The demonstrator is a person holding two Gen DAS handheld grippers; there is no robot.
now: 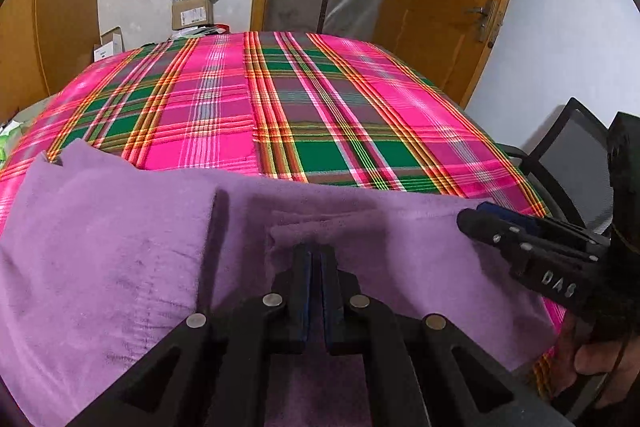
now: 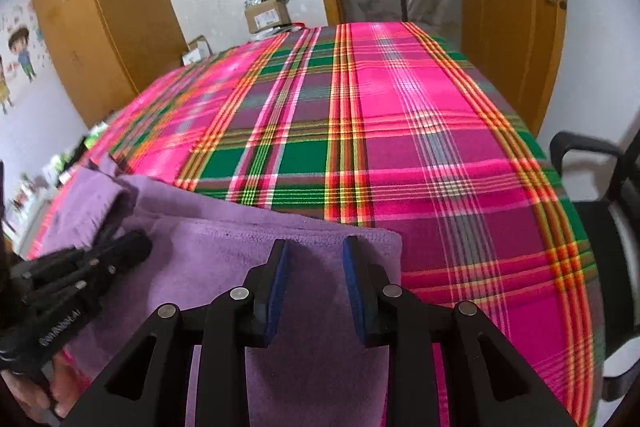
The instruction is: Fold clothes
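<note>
Basically the purple fleece garment (image 1: 120,247) lies at the near edge of the plaid-covered table (image 1: 320,107), already doubled over w/ a thick left fold. Left gripper (image 1: 316,259) is closed, seemingly pinching a small raised fold of fleece; right gripper (image 2: 314,259) hovers w/ jaws apart over the garment's right corner, holding nothing. Fabric looks soft, light, floppy, not slippery, so prob. best to grip at corners/edges, through all layers.

Purple garment (image 1: 120,267) runs under the left gripper (image 1: 316,255) linkage and off the bottom edge; cloth between the closed jaws can't be told. Left of the right gripper (image 2: 314,255) jaws, shelf clutter (image 2: 60,167) is blurred. Chair (image 2: 608,227) right of them is cut off.
</note>
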